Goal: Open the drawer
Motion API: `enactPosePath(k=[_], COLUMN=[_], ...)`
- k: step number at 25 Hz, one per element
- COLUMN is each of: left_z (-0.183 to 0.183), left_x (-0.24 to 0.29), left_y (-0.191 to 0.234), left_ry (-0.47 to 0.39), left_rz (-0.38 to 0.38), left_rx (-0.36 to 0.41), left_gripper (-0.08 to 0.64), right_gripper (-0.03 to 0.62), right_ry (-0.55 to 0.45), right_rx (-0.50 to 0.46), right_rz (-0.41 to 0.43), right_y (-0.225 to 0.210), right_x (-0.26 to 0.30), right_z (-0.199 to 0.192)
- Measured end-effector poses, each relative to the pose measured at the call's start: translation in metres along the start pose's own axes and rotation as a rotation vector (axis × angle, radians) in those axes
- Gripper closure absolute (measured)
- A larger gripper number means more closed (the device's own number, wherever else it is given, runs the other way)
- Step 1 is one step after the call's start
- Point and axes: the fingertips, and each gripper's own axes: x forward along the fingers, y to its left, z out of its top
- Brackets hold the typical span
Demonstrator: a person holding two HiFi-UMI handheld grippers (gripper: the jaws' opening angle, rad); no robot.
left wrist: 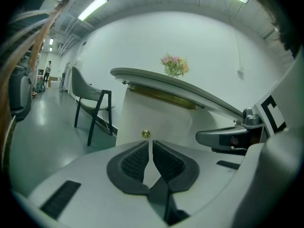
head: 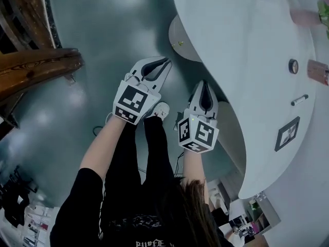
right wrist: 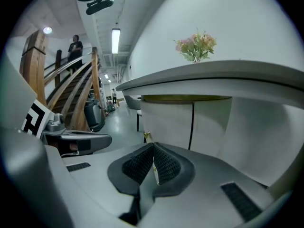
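A white cabinet (left wrist: 159,120) stands under the curved white desk top (head: 241,60), and its front carries a small brass knob (left wrist: 146,134). From the head view the knob (head: 180,43) sits on the cabinet's rounded edge, ahead of both grippers. My left gripper (head: 163,62) hovers above the floor and points toward the knob without touching it. Its jaws (left wrist: 151,141) are shut with nothing between them. My right gripper (head: 205,84) hangs beside the desk edge, also shut and empty. In the right gripper view the knob (right wrist: 147,137) shows just left of the closed tips (right wrist: 153,145).
A wooden staircase (head: 36,66) rises at the left, with a person (right wrist: 75,46) standing on it. A grey chair (left wrist: 90,103) stands left of the cabinet. Flowers (left wrist: 174,65), a marker card (head: 287,134) and a pen (head: 299,100) rest on the desk top.
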Motion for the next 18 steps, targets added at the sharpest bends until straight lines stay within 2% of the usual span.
enactPosePath(k=[5, 9, 10, 12, 15, 18], left_z=[-0.005, -0.002, -0.002, -0.005, -0.012, -0.015], left_x=[0.020, 0.035, 0.038, 0.047, 0.062, 0.075], left_y=[0.009, 0.016, 0.017, 0.018, 0.022, 0.023], left_ry=[-0.036, -0.063, -0.064, -0.054, -0.032, -0.014], left_rz=[-0.004, -0.004, -0.010, -0.023, -0.027, -0.029], left_rx=[-0.002, -0.029, -0.031, -0.037, -0.047, -0.020], left_gripper=[0.531, 0.529, 0.520, 0.437, 0.425, 0.390], right_gripper=[0.566, 0.566, 0.566, 0.566, 0.566, 0.566], right_ry=[-0.010, -0.009, -0.006, 0.000, 0.007, 0.027], right_rx=[-0.008, 0.011, 0.008, 0.007, 0.020, 0.014], right_rz=[0.029, 0.020, 0.021, 0.022, 0.013, 0.013], right_y=[0.013, 0.014, 0.015, 0.017, 0.015, 0.014], right_x=[0.020, 0.033, 0.035, 0.039, 0.043, 0.046], right_z=[-0.012, -0.020, -0.022, -0.026, -0.030, -0.036])
